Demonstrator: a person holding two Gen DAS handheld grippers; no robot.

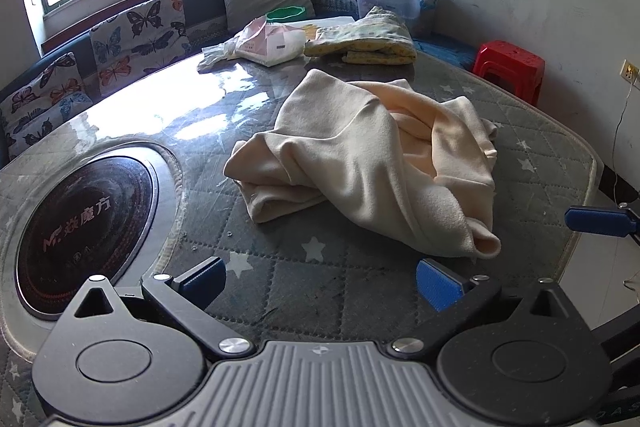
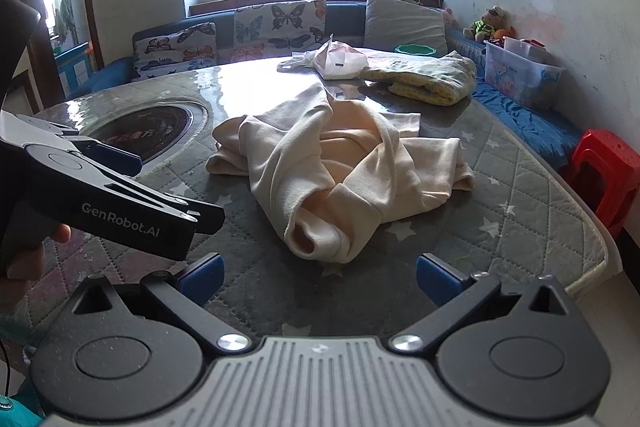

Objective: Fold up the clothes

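Note:
A cream fleece garment (image 1: 360, 155) (image 2: 340, 163) lies crumpled in a heap on the round table's star-patterned quilted cover (image 1: 280, 291) (image 2: 520, 187), one sleeve cuff pointing toward me. My left gripper (image 1: 320, 281) is open, low over the cover, a short way in front of the garment with nothing between its blue pads. My right gripper (image 2: 319, 275) is also open and empty, just short of the near cuff. The left gripper's black body (image 2: 120, 219) shows at the left of the right wrist view, held by a hand. One blue pad (image 1: 600, 221) of the right gripper shows at the right edge.
A round induction cooker (image 1: 80, 227) (image 2: 156, 131) is set into the table on the left. At the far side lie a folded yellow-patterned garment (image 1: 360, 43) (image 2: 428, 79) and a plastic bag (image 1: 272, 43). A red stool (image 1: 508, 67) stands beyond the right table edge, near a bench with cushions.

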